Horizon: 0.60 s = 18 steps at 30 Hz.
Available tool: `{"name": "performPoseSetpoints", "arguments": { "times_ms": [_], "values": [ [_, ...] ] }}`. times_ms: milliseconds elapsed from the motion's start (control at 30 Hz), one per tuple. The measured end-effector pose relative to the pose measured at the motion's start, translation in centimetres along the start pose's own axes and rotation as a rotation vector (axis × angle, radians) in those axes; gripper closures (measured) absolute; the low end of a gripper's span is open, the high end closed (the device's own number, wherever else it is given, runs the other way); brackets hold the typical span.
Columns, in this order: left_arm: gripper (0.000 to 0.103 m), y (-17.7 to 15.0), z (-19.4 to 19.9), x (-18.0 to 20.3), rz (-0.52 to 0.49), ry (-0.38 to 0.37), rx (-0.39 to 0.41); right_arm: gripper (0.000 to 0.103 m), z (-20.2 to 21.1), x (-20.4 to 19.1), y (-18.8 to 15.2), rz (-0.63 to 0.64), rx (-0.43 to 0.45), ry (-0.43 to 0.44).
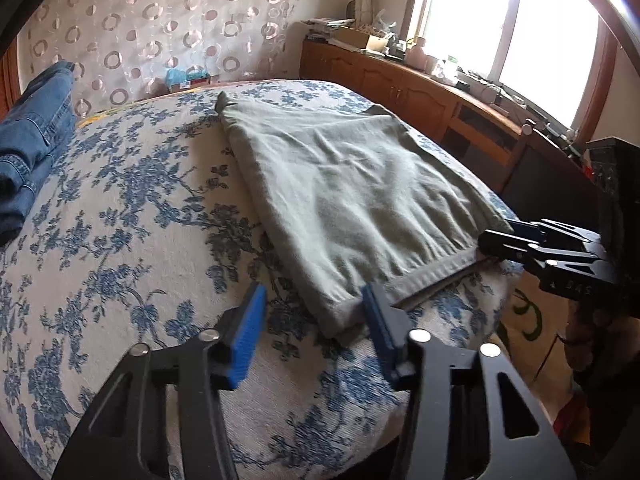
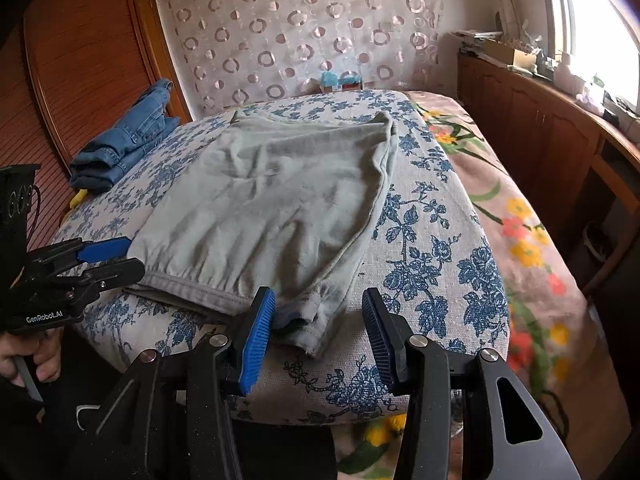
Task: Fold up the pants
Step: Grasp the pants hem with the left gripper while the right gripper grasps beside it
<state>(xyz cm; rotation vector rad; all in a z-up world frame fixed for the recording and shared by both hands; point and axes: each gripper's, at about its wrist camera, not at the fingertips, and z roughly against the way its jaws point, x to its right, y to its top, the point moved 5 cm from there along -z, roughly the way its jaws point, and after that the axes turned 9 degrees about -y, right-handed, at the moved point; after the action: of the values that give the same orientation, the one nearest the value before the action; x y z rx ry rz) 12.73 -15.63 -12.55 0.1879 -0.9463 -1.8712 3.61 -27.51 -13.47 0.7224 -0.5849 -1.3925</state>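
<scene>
Grey-green pants (image 1: 340, 184) lie folded flat on a blue-flowered cloth (image 1: 120, 208) over the bed; they also show in the right wrist view (image 2: 272, 200). My left gripper (image 1: 314, 308) is open, its jaws standing at the near left corner of the pants' hem, holding nothing. It also shows at the left of the right wrist view (image 2: 116, 260). My right gripper (image 2: 318, 320) is open around the near right corner of the pants, jaws apart. It appears at the right of the left wrist view (image 1: 500, 236), at the hem's edge.
Folded blue jeans (image 1: 32, 148) lie at the far left of the bed, also in the right wrist view (image 2: 124, 144). A wooden cabinet (image 1: 420, 84) with clutter runs under the window on the right. A flowered pink blanket (image 2: 520, 220) covers the bed's right side.
</scene>
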Motion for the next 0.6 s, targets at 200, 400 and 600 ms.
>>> {"name": "performPoseSetpoints", "arguments": {
  "times_ms": [200, 400, 600],
  "values": [
    [0.070, -0.4, 0.2, 0.8, 0.008, -0.035, -0.005, 0.056, 0.1, -0.7, -0.3, 0.018, 0.004, 0.010],
    [0.069, -0.4, 0.2, 0.8, 0.009, -0.038, -0.006, 0.067, 0.0, -1.5, -0.6, 0.057, 0.022, 0.014],
    [0.068, -0.4, 0.2, 0.9, 0.005, -0.033, -0.001, 0.079, -0.2, -1.5, -0.8, 0.057, 0.024, 0.026]
  ]
}}
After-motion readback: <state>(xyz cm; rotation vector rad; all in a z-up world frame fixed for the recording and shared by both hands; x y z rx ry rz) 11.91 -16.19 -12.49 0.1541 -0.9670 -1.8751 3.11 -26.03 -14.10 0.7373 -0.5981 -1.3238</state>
